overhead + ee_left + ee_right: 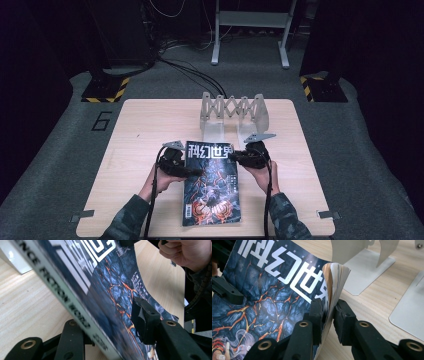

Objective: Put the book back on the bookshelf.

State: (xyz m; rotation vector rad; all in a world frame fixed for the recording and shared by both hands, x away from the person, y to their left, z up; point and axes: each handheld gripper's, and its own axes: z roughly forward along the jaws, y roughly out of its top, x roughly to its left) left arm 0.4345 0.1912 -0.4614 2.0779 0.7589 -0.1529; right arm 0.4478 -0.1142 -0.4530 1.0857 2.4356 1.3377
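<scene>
A magazine [212, 190] with a dark blue cover, orange cracks and white characters lies lengthwise on the wooden table [145, 130]. Its far end is raised a little. My left gripper [195, 172] reaches in from the spine side. In the left gripper view the spine [75, 302] runs between the jaws of my left gripper [107, 320], which stand slightly wider than the magazine [110, 282] is thick. My right gripper [235, 156] is at the opposite edge. In the right gripper view my right gripper [329, 305] is shut on the magazine [269, 297], with its page edge [337, 272] curling upward.
A grey metal expanding book stand [232, 112] stands just beyond the magazine, and its flat base plates [364, 267] lie close to my right gripper. Bare table surrounds the magazine on both sides. Cables and black stands occupy the floor behind the table.
</scene>
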